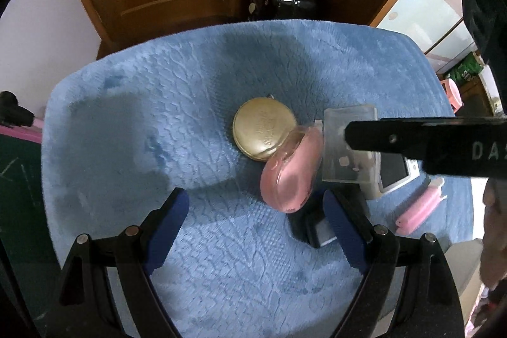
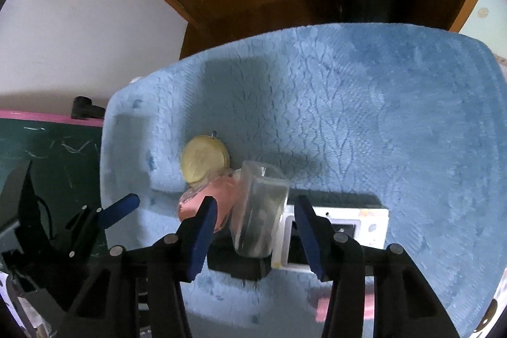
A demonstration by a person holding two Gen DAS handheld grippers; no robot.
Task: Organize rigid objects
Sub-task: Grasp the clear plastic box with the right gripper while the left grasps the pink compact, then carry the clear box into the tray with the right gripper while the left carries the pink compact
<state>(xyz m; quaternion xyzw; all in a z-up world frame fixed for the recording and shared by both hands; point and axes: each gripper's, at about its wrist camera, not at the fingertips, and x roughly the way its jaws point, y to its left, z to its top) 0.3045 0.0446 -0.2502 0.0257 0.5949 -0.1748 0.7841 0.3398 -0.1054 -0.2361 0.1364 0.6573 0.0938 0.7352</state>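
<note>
Right, left wrist view first: the left gripper is hanging over the blue fluffy mat w/ jaws spread wide and nothing between them. Ahead of it the objs are sitting in a tight cluster: a gold round tin, a pink translucent case leaning on the tin, a clear plastic box touching the pink case, a black block just under them, and a white device partly hidden. A pink clip is lying apart near the mat edge. The right gripper is reaching in from the side over the clear box.

Right wrist view: the right gripper is pointing steeply down, jaws part-open, straddling the clear plastic box, which is standing b/w the blue pads; pads aren't pressing on it. White device is lying beside it.

Step, as I read it: lining up a grab on the clear box. Next move prob needs a bit more descent, then closing squarely w/o knocking the pink case or tin.
</note>
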